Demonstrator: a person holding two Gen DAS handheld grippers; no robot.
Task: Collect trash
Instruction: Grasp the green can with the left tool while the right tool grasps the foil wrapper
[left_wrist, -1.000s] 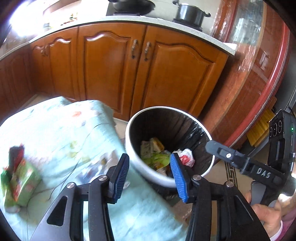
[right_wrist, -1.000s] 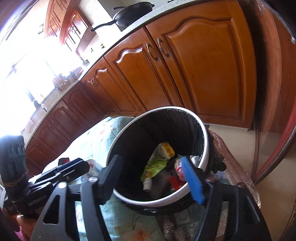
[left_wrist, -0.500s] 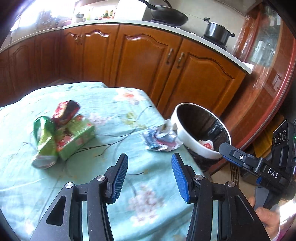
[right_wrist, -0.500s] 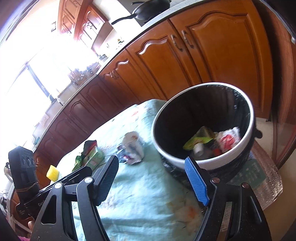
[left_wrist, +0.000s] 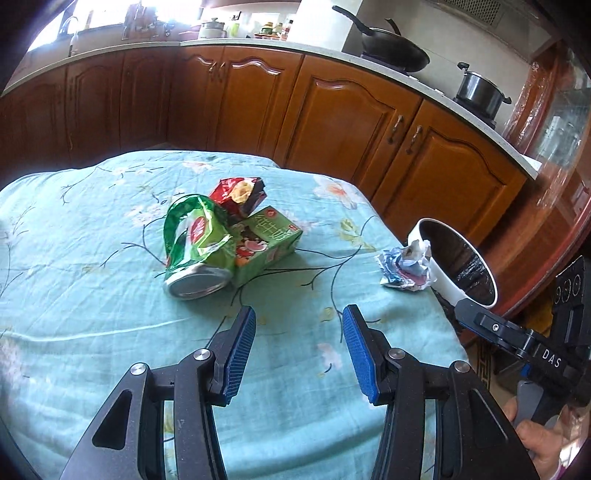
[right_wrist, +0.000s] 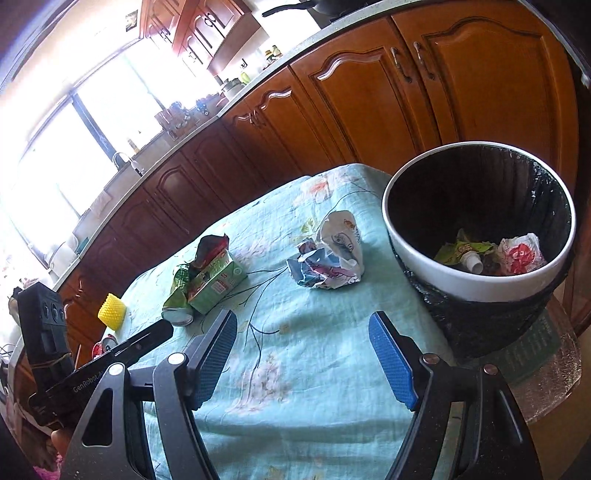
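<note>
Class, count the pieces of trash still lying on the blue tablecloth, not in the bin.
4: a crushed green can, a green carton against it, a red wrapper atop the carton, and a crumpled wrapper beside the bin. Others may hide underneath the pile.

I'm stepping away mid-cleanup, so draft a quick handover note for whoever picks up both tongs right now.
Left tongs: open, empty, over the cloth.
Right tongs: open, empty, near the bin.
On the cloth: crushed can, green carton and red wrapper piled together; crumpled wrapper lies beside the bin.
Done: some trash already in the bin.
Left: bin those four pieces.
</note>
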